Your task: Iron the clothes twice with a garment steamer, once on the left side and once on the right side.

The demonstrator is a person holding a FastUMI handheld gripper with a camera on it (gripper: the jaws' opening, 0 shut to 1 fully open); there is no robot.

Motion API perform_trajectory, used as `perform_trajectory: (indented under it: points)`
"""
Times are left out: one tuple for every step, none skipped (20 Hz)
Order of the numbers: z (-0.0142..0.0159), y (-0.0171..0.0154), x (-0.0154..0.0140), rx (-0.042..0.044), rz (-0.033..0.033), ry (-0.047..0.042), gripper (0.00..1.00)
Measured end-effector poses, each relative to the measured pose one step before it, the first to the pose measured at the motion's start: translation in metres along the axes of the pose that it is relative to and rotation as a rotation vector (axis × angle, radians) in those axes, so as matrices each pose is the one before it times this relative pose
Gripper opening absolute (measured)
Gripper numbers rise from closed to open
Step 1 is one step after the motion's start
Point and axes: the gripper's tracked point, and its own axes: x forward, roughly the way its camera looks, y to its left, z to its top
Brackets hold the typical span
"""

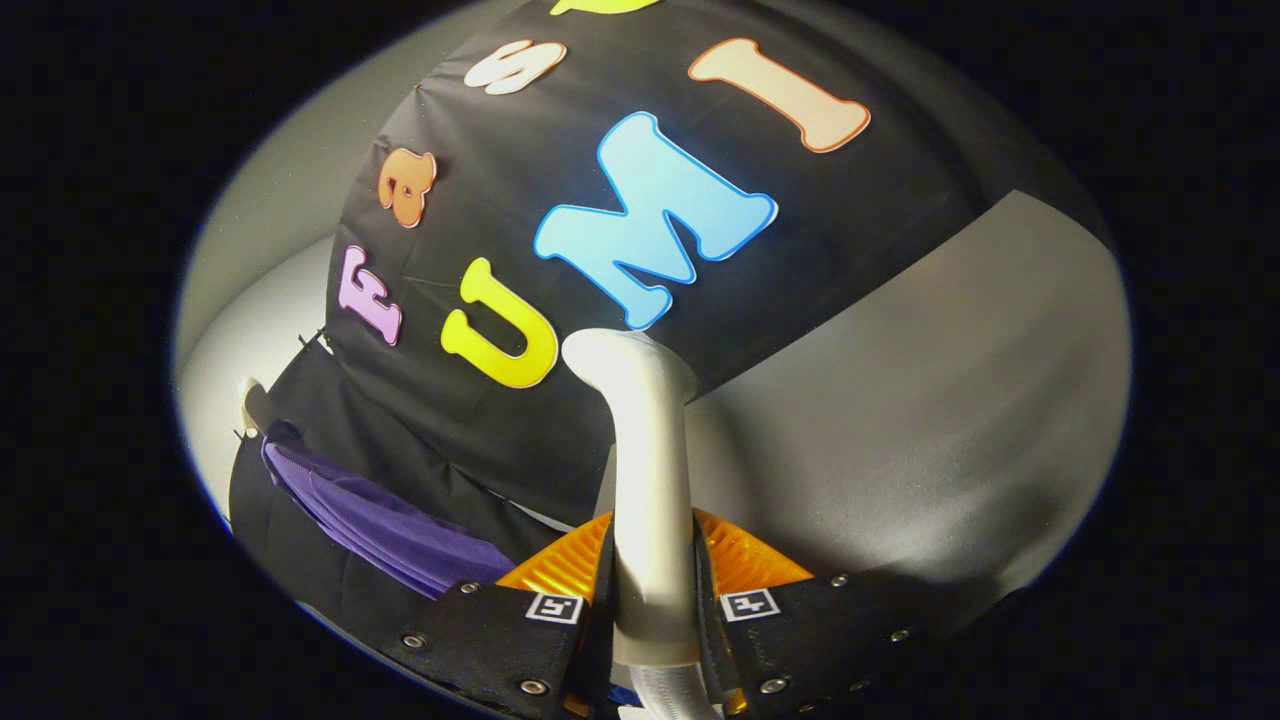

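steamer [645, 440] clamped upright between gripper [652, 580] jaws.

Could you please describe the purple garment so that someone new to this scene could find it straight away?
Start at the black cloth wall behind everything. The garment steamer, a pale handle, stands clamped between the gripper fingers. Beyond the fingers, off to one side of the steamer, the purple garment hangs against the cloth, the one pleated purple thing there.

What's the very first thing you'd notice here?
The white garment steamer jumps out first, standing up between the fingers, which press on its handle from both sides, head rising beyond them. Next comes the purple garment, hanging off to the left of the fingers against the booth's black wall, away from the steamer head.
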Motion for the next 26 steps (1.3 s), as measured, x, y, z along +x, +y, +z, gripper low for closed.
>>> perform_trajectory:
  points:
    - [-0.00545, 0.00794, -0.0087, -0.01424, 0.00214, -0.01347, 0.35]
    - [-0.00543, 0.00716, -0.00846, -0.01236, 0.00141, -0.01763, 0.35]
    - [-0.00843, 0.00603, -0.00892, -0.00968, 0.00196, -0.00378, 0.35]
    - [-0.00585, 0.00533, -0.00725, 0.00682, -0.00339, -0.01832, 0.35]
    - [-0.00655, 0.00563, -0.01072, -0.00705, -0.00458, -0.01449, 0.35]
    - [-0.00626, 0.00496, -0.00982, -0.02022, -0.00589, -0.00386, 0.35]
    - [-0.00797, 0.00621, -0.00881, -0.01813, -0.00885, -0.01597, 0.35]
    - [-0.00662, 0.0043, -0.00923, -0.01951, -0.00766, -0.01929, 0.35]
    - [-0.00632, 0.00575, -0.01085, -0.01765, -0.00576, -0.01309, 0.35]
    - [-0.00733, 0.00588, -0.00872, -0.01801, -0.00444, -0.01737, 0.35]
    - [-0.00802, 0.00727, -0.0082, -0.01494, -0.00546, -0.01852, 0.35]
    - [-0.00664, 0.0048, -0.00595, -0.01908, -0.00202, -0.00922, 0.36]
    - [-0.00821, 0.00576, -0.00976, -0.01388, -0.00831, -0.00568, 0.35]
    - [-0.0067, 0.00438, -0.00551, -0.00704, -0.00976, -0.01933, 0.35]
    - [-0.00647, 0.00424, -0.00803, -0.00865, -0.00787, -0.00799, 0.36]
    - [-0.00645, 0.0045, -0.00683, -0.0098, -0.00247, -0.00302, 0.36]
    - [-0.00745, 0.0033, -0.01206, -0.00142, -0.0023, -0.01198, 0.35]
    - [-0.0012, 0.00522, -0.00805, 0.00658, -0.00543, -0.03453, 0.36]
    - [-0.00476, 0.00646, -0.0103, -0.01187, -0.00004, -0.01293, 0.35]
    - [-0.00207, 0.01012, -0.00412, -0.00604, 0.00087, -0.0215, 0.35]
    - [-0.00388, 0.00827, -0.01036, -0.0138, 0.00064, -0.02873, 0.35]
    - [-0.00123, 0.0076, -0.00943, -0.02096, 0.00087, -0.01809, 0.35]
    - [-0.00222, 0.00789, -0.00856, -0.0246, 0.00373, -0.01781, 0.35]
    - [-0.00247, 0.00857, -0.00693, -0.01584, 0.0023, -0.02378, 0.35]
    - [-0.00218, 0.00864, -0.00825, -0.01569, 0.0035, -0.01599, 0.35]
    - [0.00027, 0.00788, -0.0073, -0.01309, 0.00133, -0.01395, 0.35]
